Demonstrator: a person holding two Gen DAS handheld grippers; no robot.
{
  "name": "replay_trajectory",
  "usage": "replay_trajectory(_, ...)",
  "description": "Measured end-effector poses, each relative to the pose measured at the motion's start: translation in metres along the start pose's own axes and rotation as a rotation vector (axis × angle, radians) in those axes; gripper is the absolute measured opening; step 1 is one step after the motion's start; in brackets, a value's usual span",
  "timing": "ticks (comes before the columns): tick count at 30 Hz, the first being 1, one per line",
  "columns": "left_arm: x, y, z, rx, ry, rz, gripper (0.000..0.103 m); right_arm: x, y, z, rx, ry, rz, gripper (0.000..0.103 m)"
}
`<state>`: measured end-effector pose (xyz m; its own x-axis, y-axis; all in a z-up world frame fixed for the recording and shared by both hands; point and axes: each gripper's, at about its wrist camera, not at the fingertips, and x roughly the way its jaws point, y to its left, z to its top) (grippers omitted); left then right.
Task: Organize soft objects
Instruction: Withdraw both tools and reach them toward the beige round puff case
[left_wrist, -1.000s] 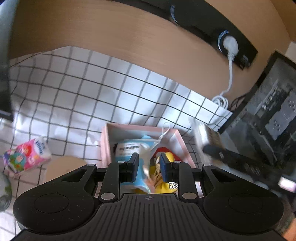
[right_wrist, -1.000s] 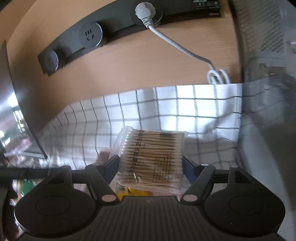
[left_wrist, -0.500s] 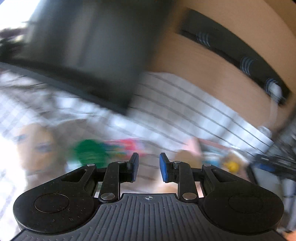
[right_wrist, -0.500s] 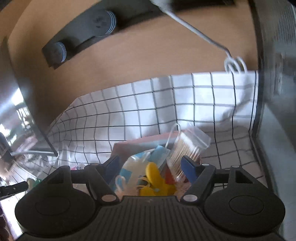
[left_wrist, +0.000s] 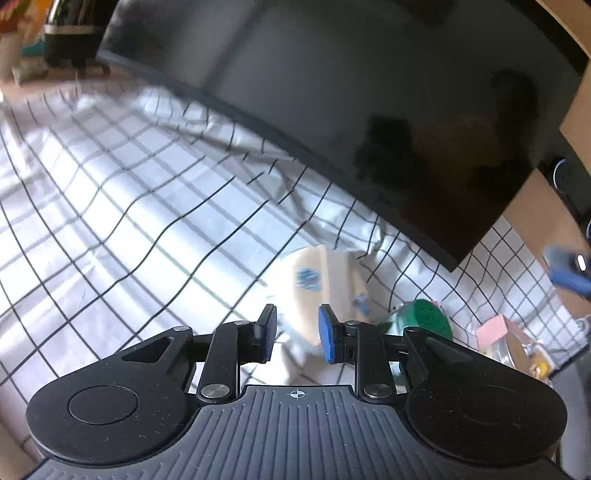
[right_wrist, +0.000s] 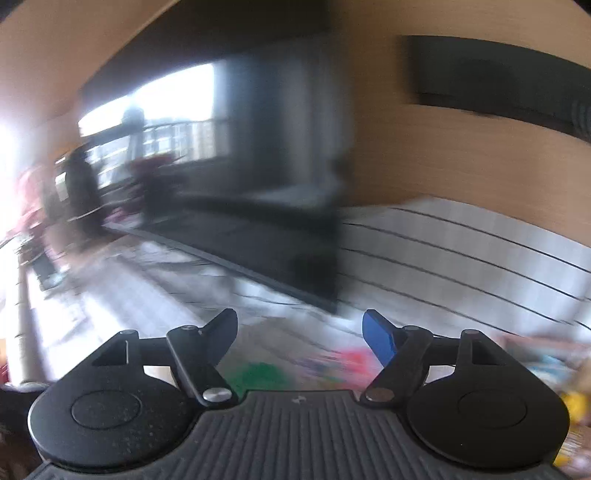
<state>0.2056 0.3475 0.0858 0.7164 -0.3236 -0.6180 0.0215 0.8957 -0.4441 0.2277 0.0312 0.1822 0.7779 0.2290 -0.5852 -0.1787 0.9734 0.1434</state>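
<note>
Counting from the dark monitor (left_wrist: 369, 122), I see one cream pack with blue print (left_wrist: 317, 284) on the checked cloth (left_wrist: 110, 206) below its lower edge, one green round item (left_wrist: 428, 317) just right of that, and one pink box (left_wrist: 495, 328) further right. No writing is legible. My left gripper (left_wrist: 294, 332) is narrowly parted and empty; my right gripper (right_wrist: 300, 332) is spread wide, empty.
</note>
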Motion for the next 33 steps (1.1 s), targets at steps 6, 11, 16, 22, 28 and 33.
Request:
replay_trajectory(6,0.018,0.044,0.007,-0.153,0.04,-0.175,0.027,0.049,0.067,0.012,-0.151,0.1,0.047,0.075)
replay_trajectory(11,0.028,0.048,0.012,-0.23,0.031,-0.301,0.027,0.084,0.077,-0.011,-0.205,0.261,0.099,0.028)
replay_trajectory(16,0.043,0.038,0.019,-0.174,0.011,-0.228,0.027,0.102,0.087,-0.028,-0.276,0.324,0.125,0.027)
replay_trajectory(22,0.05,0.048,0.018,-0.215,-0.015,-0.185,0.027,0.136,0.081,-0.036,-0.265,0.388,0.183,0.027)
replay_trajectory(28,0.051,0.061,0.013,-0.238,-0.018,-0.215,0.035,0.154,0.087,-0.033,-0.303,0.363,0.256,0.027)
replay_trajectory(33,0.05,0.069,0.017,-0.244,-0.011,-0.188,0.038,0.165,0.092,-0.028,-0.286,0.349,0.303,0.029)
